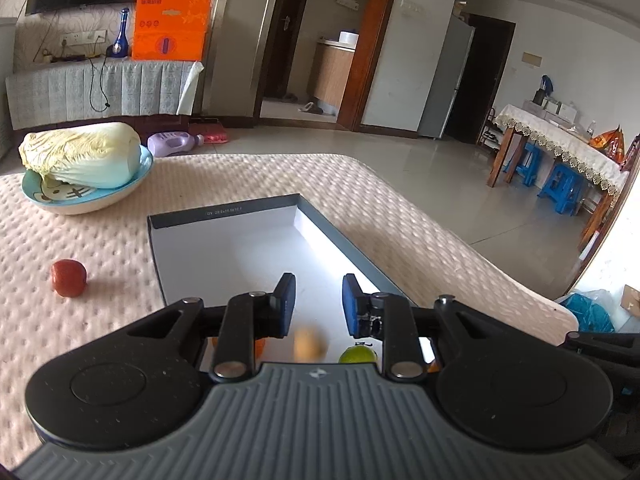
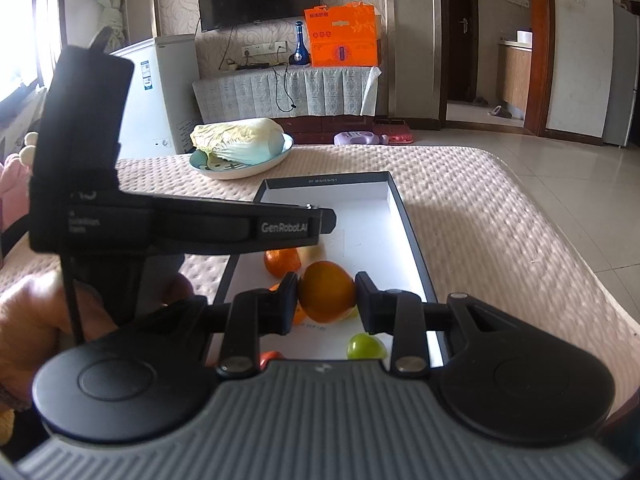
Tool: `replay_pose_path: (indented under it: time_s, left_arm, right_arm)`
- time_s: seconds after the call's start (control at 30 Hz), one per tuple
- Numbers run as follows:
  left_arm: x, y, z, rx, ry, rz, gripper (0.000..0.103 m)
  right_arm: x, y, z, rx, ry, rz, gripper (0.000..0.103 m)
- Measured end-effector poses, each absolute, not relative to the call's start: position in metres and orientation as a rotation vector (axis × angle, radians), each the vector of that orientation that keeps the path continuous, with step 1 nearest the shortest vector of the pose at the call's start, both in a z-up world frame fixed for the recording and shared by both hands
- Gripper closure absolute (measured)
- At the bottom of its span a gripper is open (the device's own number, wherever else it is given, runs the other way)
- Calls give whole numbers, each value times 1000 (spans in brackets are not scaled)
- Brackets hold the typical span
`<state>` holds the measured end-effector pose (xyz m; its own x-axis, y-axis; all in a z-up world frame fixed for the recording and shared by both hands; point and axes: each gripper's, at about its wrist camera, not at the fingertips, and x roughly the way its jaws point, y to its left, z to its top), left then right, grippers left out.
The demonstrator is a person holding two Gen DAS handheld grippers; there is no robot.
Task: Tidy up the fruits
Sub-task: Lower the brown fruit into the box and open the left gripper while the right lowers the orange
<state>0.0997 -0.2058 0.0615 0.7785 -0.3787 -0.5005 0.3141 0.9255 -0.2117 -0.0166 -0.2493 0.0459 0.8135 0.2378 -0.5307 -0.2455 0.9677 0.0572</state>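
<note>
Right tool (image 2: pixel 326 298) clamped on an orange (image 2: pixel 326 292), one pad on each side of the fruit, held over the near end of the box (image 2: pixel 416 240) — a shallow dark-rimmed tray with a white floor. Left tool (image 1: pixel 319 300) jaws apart, nothing between them, hovering over the same near end. Below it in the box: a blurred yellowish fruit (image 1: pixel 307 345) and a green fruit (image 1: pixel 357 354) just beside it. From the right wrist view, another orange (image 2: pixel 282 260) lies in the box beyond the held one, the green fruit nearer the camera. A red fruit (image 1: pixel 68 278) sits on the quilted table (image 1: pixel 100 320) outside the box, off its left wall. Past the box's far left corner — a blue bowl (image 1: pixel 132 184) carrying a cabbage (image 1: pixel 80 156).
</note>
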Motion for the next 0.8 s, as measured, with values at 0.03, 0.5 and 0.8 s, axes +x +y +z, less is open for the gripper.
replay_pose_path:
  time_s: [0.03,0.5,0.8]
  left_arm:
    - [99,-205,62,-118,558,-377,67]
    - [85,-171,80,-173,488,-345,53]
    - [70,-153,86,-160,485,-339,53]
  right_arm:
    - [-16,-249,46,-13,564,257,69]
    - [-4,-245,43,39,552,212,69]
    - [2,-244,39,67,536,168,69]
